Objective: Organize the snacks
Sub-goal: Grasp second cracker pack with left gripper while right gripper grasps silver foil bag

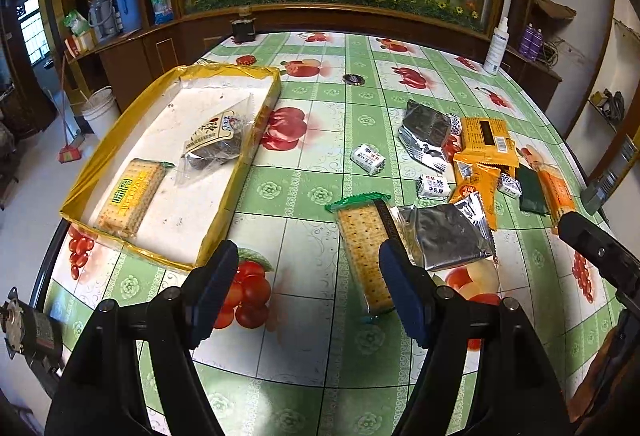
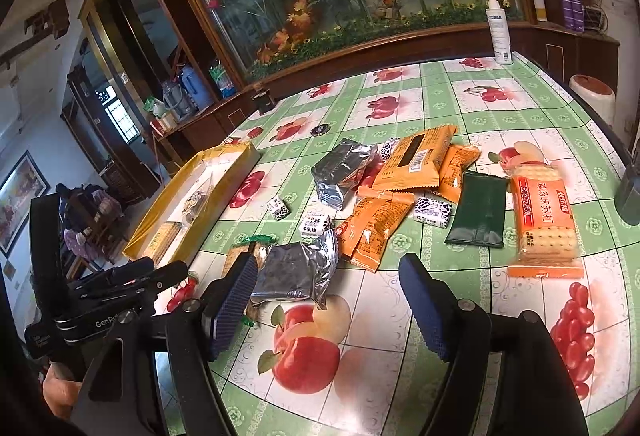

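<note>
Both grippers stood open and empty: your left gripper [image 1: 308, 296] hung above the tablecloth [image 1: 304, 179] beside the cracker pack [image 1: 362, 256], which lay half under a silver pouch [image 1: 448, 236]. You did best to close across its narrow width and clear the pouch before carrying it to the yellow tray [image 1: 224, 195]. Your right gripper [image 2: 328, 304] waited near the pile.

Bare tablecloth [image 2: 400, 316] before snack pile [image 2: 400, 191]
</note>
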{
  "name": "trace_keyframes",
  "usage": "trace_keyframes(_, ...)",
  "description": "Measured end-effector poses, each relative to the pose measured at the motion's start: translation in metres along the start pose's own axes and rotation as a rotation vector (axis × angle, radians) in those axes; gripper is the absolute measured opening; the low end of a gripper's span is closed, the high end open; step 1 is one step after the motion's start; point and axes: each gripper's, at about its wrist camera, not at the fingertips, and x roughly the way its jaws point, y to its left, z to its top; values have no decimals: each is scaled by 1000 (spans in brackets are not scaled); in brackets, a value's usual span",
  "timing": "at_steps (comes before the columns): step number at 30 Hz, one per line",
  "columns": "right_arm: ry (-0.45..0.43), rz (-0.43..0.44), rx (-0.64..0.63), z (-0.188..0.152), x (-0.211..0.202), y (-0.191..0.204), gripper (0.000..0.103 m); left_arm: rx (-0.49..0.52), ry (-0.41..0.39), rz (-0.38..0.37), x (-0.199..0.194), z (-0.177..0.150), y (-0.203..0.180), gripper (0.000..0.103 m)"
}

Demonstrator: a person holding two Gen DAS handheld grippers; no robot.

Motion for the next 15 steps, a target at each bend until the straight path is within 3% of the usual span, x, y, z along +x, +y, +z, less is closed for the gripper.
trace_keyframes(15,5,-19,-13,-6,-4,2,78,-41,-13,16,-2,-3,6,73)
